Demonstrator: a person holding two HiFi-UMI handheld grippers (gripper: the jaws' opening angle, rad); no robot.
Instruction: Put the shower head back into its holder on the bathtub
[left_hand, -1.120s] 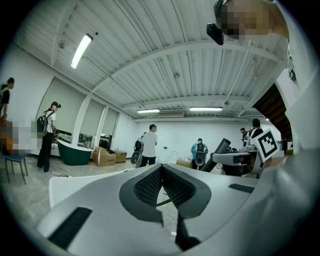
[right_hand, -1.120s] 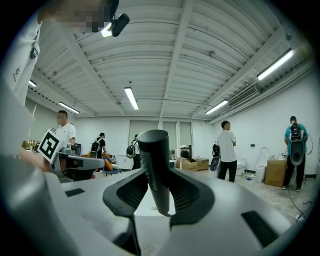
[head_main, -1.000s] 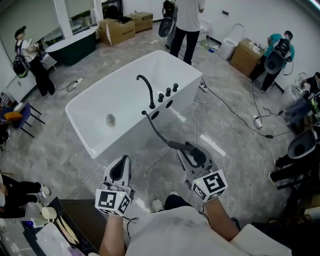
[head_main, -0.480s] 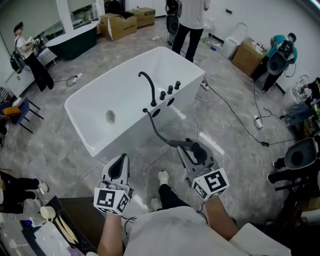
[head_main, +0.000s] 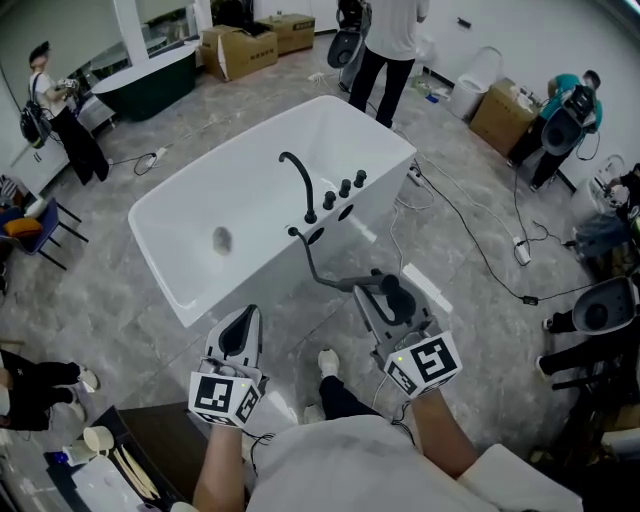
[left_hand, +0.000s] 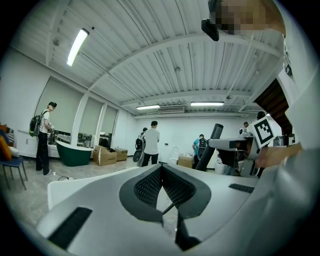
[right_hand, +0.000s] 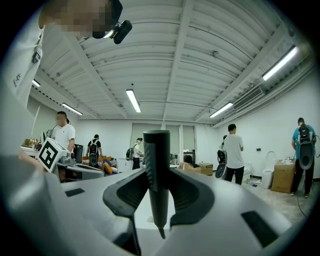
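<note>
Seen from above, a person stands in front of a white bathtub (head_main: 190, 300) with a two-jaw tool in each hand. The person's head and body are cut off at the lower edge. Which fitting on the tub's rim is the holder cannot be made out; only a black faucet (head_main: 298, 180) and 3 black knobs (head_main: 345, 187) show there.

The right gripper (head_main: 385, 295) is clamped on the black shower head (head_main: 396, 297), its jaws partly apart around the handle. In the right gripper view, the right gripper (right_hand: 157, 187) hides the middle of the shower head (right_hand: 156, 155). The left gripper (head_main: 240, 328) holds nothing; in the left gripper view, the left gripper (left_hand: 161, 172) has its pads closed together at the tips.

Compared with 1 second ago, both grippers sit a little closer to the tub, and a shoe (head_main: 328, 361) has stepped forward between them.

The shower head is off the tub, near its front wall. Its long axis stands upright, with the blunt end up and the narrow end down. A dark hose (head_main: 312, 262) runs from the shower head to the tub's side.
</note>
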